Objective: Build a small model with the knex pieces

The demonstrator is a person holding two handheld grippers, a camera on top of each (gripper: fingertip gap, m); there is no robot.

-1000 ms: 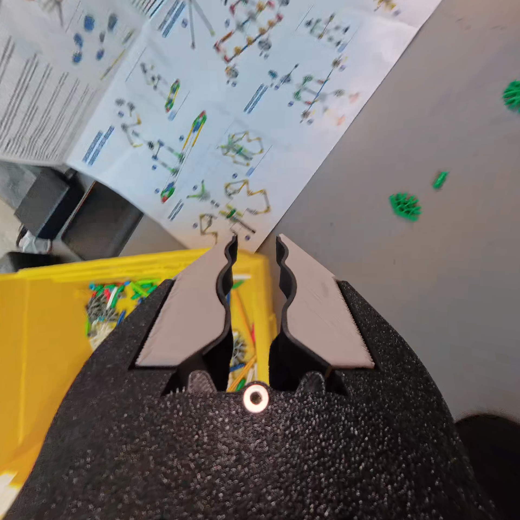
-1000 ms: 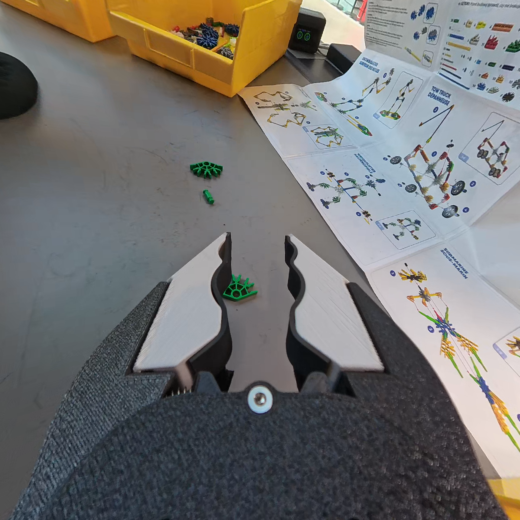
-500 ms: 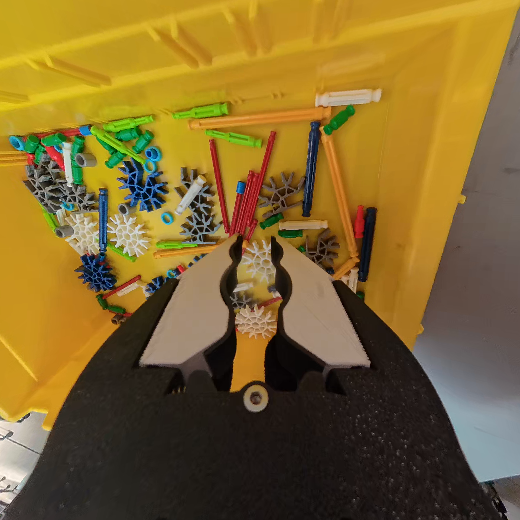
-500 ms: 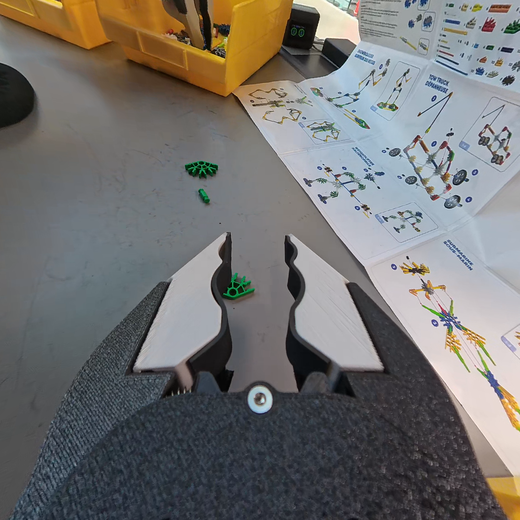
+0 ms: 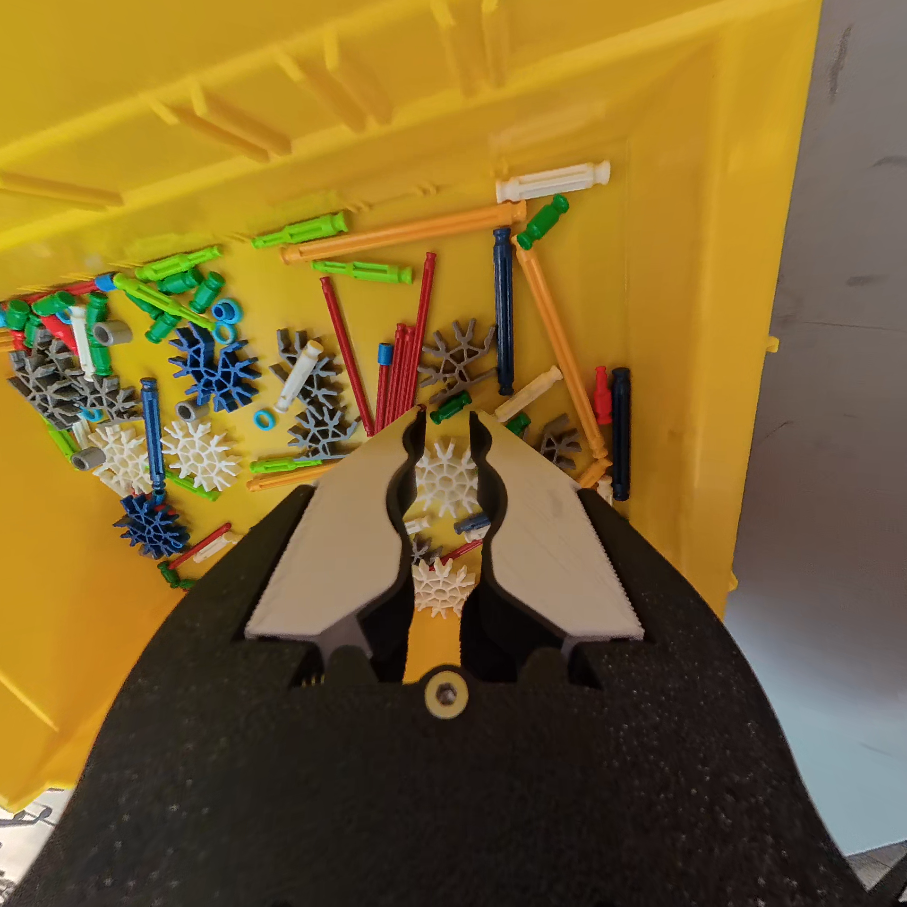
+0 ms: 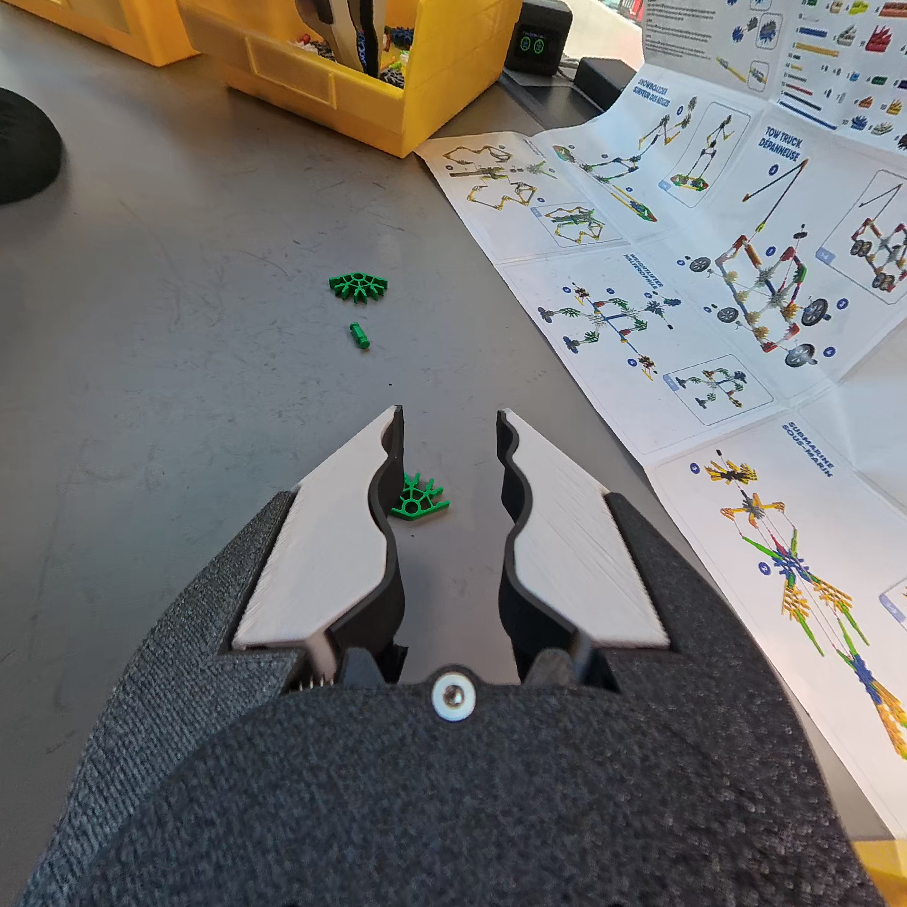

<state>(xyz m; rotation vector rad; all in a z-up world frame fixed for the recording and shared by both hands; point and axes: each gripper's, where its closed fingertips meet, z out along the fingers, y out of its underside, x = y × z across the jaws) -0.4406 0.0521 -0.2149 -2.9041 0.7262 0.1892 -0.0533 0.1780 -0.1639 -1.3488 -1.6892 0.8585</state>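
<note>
A second ago the left gripper (image 5: pixel 445 417) looked across the grey tabletop at the instruction sheet, with only the yellow bin's (image 5: pixel 677 294) rim at the lower left of the frame. Now it points down into that bin, whose floor of rods and connectors fills the left wrist view. Over the last half second the white snowflake connector (image 5: pixel 445 483) has come from between the fingertips to lower between the fingers. In the right wrist view the left gripper's fingers (image 6: pixel 343 34), not there a second ago, now stand in the bin at the upper centre.
</note>
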